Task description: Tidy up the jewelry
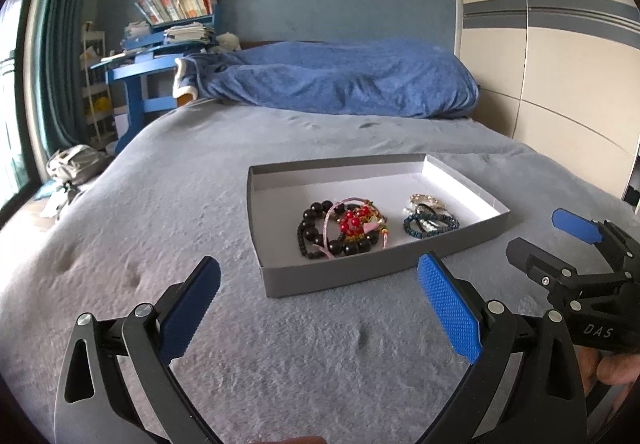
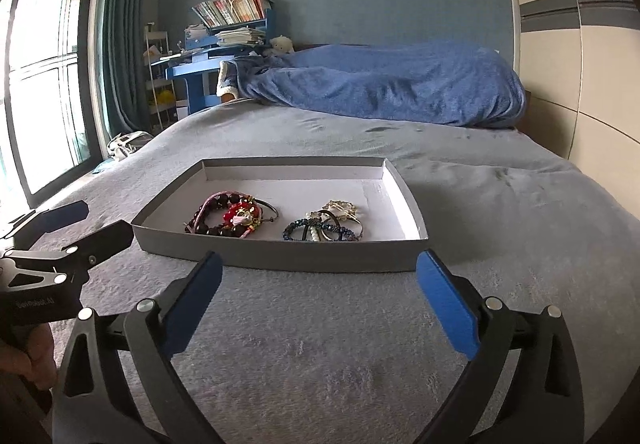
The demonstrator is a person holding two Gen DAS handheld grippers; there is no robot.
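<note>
A shallow grey cardboard tray [image 1: 360, 278] with a white inside lies on the grey bed; it also shows in the right wrist view [image 2: 280, 256]. In it lie two heaps: black, red and pink bead bracelets [image 1: 344, 228] [image 2: 230, 218] on the left, and blue, white and gold bracelets [image 1: 430, 216] [image 2: 328, 226] on the right. My left gripper [image 1: 320, 304] is open and empty, just short of the tray's near wall. My right gripper [image 2: 320, 302] is open and empty, also in front of the tray. Each gripper shows in the other's view, the right [image 1: 556, 240] and the left [image 2: 76, 232].
The grey bed cover [image 1: 160, 204] spreads all round the tray. A rumpled blue blanket [image 1: 340, 80] lies at the bed's far end. A blue desk with books [image 1: 160, 44] stands far left, a bag [image 1: 74, 164] on the floor, a wardrobe [image 1: 560, 64] at right.
</note>
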